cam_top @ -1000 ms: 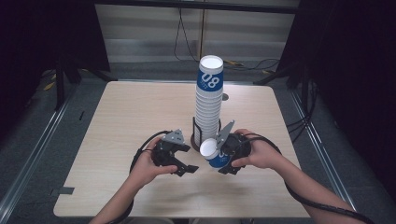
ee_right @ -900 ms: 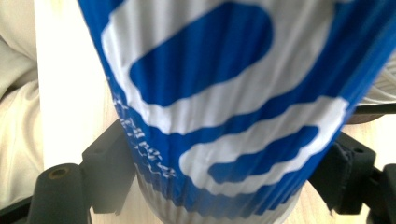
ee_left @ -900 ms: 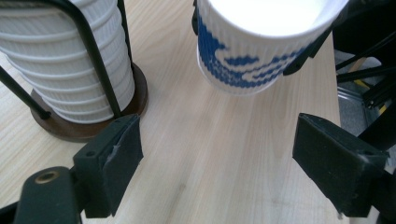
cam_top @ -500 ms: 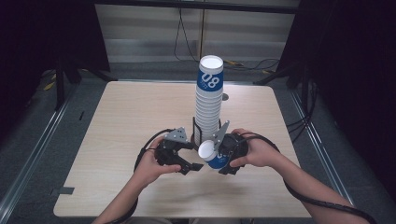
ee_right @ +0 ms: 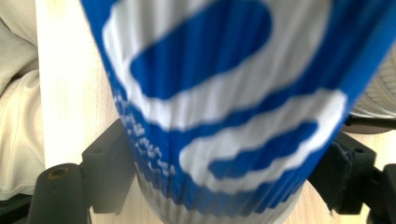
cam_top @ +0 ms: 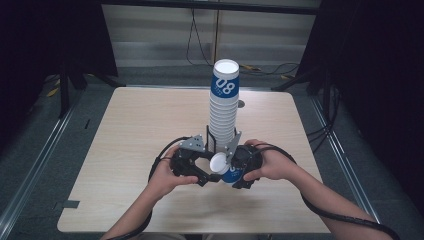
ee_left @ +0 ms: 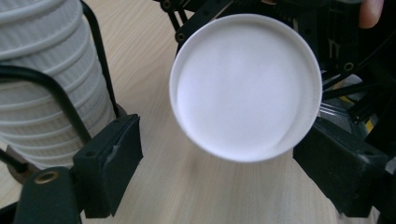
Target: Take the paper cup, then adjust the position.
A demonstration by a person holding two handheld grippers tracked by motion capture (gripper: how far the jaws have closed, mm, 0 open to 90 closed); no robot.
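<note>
I've got the blue cup (cam_top: 231, 174) clamped sideways in my right gripper (cam_top: 235, 167), jaws pressing its ribbed wall, white base facing my left gripper (cam_top: 200, 172), whose jaws stand wide around that base, not touching. Cup stack (cam_top: 223, 107) upright on tabletop (cam_top: 140, 125) just behind.

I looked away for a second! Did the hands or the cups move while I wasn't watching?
The left gripper slid rightward, and its open jaws now stand on either side of the white bottom of the single cup. The right gripper kept its hold on that cup, and the tall stack of cups stayed put on the table.
</note>
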